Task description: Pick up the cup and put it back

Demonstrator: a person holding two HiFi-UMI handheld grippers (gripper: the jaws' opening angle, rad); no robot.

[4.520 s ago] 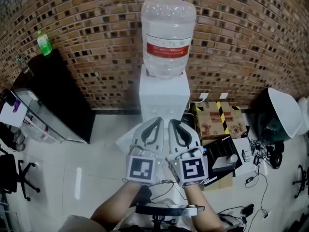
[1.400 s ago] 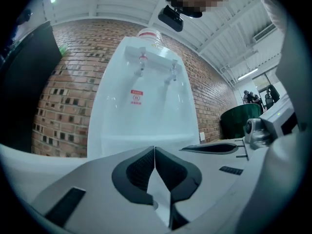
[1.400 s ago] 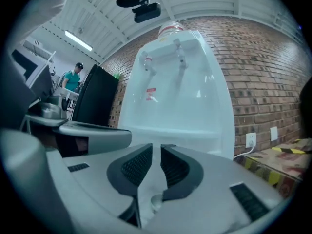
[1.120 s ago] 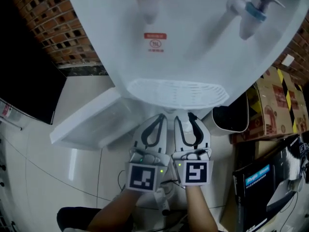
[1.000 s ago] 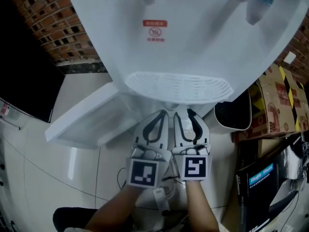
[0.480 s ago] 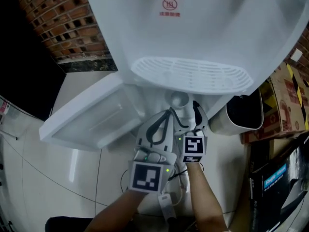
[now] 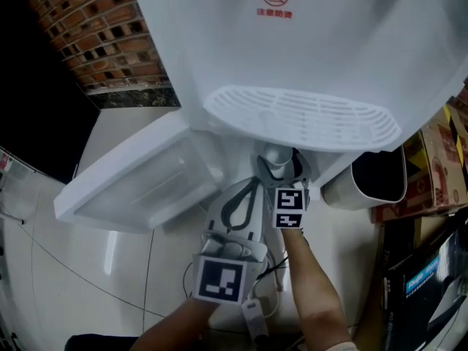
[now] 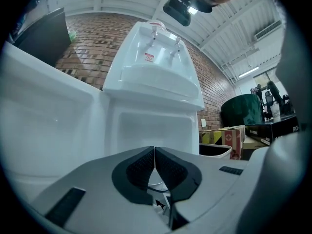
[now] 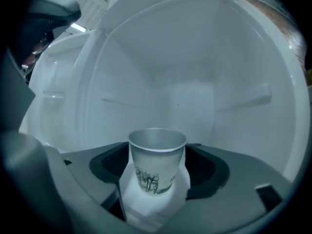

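A paper cup [image 9: 156, 167] with a tree print stands upright on the white floor inside the water dispenser's lower cabinet [image 9: 195, 67]. My right gripper [image 9: 158, 156] reaches into the cabinet. Its jaws are opening on either side of the cup, with a gap showing between each pad and the cup wall. From the head view the cup [image 7: 276, 156] shows just under the drip tray, between the right gripper's [image 7: 278, 161] fingers. My left gripper [image 7: 251, 187] hangs back outside the cabinet, and its own view shows the left gripper [image 8: 154, 152] shut and empty.
The cabinet door [image 7: 124, 185] hangs open to the left. The drip tray [image 7: 303, 117] juts out above the opening. A white bin [image 7: 365, 178] and a cardboard box [image 7: 442, 159] stand at the right. A brick wall [image 7: 95, 42] and dark furniture are on the left.
My right gripper has gone forward from beside the left one into the cabinet, and its jaws have spread apart around the cup. The left gripper has stayed back.
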